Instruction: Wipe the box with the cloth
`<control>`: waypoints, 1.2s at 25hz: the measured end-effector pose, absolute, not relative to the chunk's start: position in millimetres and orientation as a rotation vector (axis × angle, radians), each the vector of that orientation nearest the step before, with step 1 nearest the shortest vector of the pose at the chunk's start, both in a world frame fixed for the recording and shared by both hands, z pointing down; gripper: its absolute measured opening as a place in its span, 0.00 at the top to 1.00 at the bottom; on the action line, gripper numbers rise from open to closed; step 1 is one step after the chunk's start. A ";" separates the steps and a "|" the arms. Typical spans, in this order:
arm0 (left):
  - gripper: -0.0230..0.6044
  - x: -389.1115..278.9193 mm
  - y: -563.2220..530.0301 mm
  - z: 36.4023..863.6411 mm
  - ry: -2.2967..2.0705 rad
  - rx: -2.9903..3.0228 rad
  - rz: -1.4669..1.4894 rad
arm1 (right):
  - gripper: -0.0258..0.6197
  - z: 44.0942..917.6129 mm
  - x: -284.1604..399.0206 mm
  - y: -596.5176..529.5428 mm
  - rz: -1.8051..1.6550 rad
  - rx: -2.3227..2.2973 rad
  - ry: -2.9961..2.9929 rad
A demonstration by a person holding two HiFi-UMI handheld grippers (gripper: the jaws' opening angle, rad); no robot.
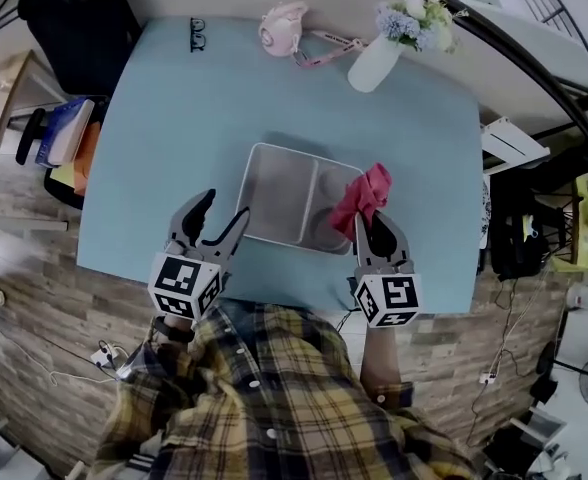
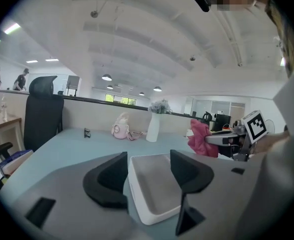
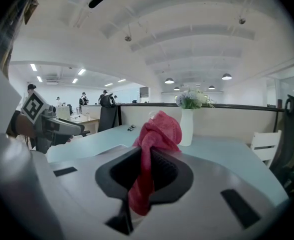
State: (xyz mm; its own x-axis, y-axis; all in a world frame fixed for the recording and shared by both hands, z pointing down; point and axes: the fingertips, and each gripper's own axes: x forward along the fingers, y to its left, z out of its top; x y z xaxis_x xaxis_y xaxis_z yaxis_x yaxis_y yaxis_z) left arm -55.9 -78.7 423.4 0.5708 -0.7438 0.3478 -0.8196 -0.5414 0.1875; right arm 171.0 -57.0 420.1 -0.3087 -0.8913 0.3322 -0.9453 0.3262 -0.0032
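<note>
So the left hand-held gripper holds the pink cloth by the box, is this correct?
No, the right hand-held gripper holds the pink cloth by the box; the right gripper view shows its jaws closed on it.

The box (image 1: 284, 193) lies at the middle of the desk (image 1: 174, 148). Clock directions run from the box, in the head view. The vase (image 1: 376, 63) stands at 1 near the far edge, the bag (image 1: 282, 28) at 12 and the glasses (image 1: 198, 34) at 11. A chair (image 1: 74, 18) is beyond the desk at 10. The left tongs (image 1: 226, 206) are at 8, beside the box's left rim. The right tongs (image 1: 377, 230) are at 4, with the cloth (image 1: 366, 193) in them at the right rim.
</note>
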 end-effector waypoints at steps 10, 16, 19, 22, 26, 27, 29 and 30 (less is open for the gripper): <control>0.57 -50.3 -79.4 452.3 -1.168 2.468 0.389 | 0.89 421.4 158.5 -57.1 0.289 1.659 -2.298; 0.61 -46.2 -78.3 472.4 -1.125 2.444 0.451 | 0.89 426.1 153.4 -58.1 0.303 1.648 -2.290; 0.62 -46.5 -79.6 480.2 -1.105 2.434 0.466 | 0.89 428.3 148.7 -58.7 0.310 1.639 -2.288; 0.64 -45.1 -79.4 489.5 -1.072 2.424 0.483 | 0.89 431.7 143.4 -57.8 0.320 1.630 -2.285; 0.66 -43.2 -77.3 502.8 -1.037 2.404 0.502 | 0.89 437.8 135.7 -55.2 0.334 1.606 -2.287; 0.66 -43.3 -76.7 505.7 -1.032 2.399 0.507 | 0.89 438.5 133.6 -54.3 0.337 1.601 -2.289; 0.68 -44.4 -75.7 510.9 -1.024 2.388 0.518 | 0.89 439.7 129.3 -52.9 0.339 1.592 -2.294; 0.68 -45.1 -75.5 513.2 -1.021 2.384 0.524 | 0.89 440.3 127.4 -52.6 0.341 1.588 -2.296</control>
State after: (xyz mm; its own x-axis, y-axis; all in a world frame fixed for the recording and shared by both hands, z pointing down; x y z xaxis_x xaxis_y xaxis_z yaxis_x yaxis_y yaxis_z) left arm -45.1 -75.5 513.2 0.6464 -0.5595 0.5188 -0.7478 -0.5996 0.2851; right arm 127.4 -52.6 440.3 -0.3259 -0.8580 0.3970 -0.9363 0.3511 -0.0100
